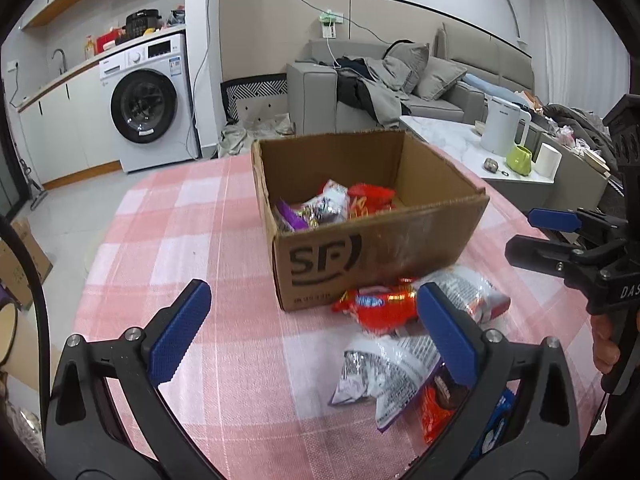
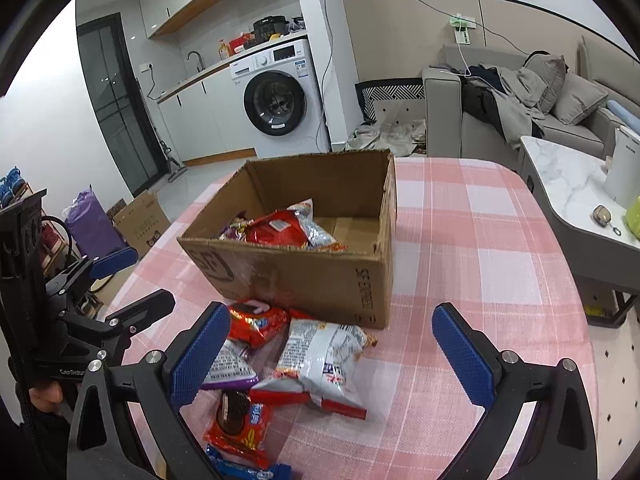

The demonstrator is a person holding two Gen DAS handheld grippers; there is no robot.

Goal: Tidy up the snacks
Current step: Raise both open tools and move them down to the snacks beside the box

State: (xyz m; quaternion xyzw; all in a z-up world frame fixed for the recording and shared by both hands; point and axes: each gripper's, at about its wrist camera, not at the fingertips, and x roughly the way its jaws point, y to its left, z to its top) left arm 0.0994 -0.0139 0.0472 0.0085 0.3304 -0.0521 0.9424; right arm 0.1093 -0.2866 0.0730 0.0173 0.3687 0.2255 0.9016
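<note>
Snacks (image 2: 320,360) on pink plaid tbl (image 2: 480,280) by box (image 2: 320,276), maybe kitchen-lounge; both tools (image 1: 314,332) (image 2: 332,356) spread.

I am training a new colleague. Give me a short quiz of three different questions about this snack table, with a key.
1. True or false: the left gripper holds a snack packet.
2. Multiple choice: the snacks still outside the cardboard box lie A) behind the box, B) on the pink checked tablecloth in front of the box, C) on the marble side table.
3. Short answer: which large appliance stands under the kitchen counter?

Key
1. False: both the left gripper and the right gripper are open and empty.
2. B.
3. The washing machine.
</note>
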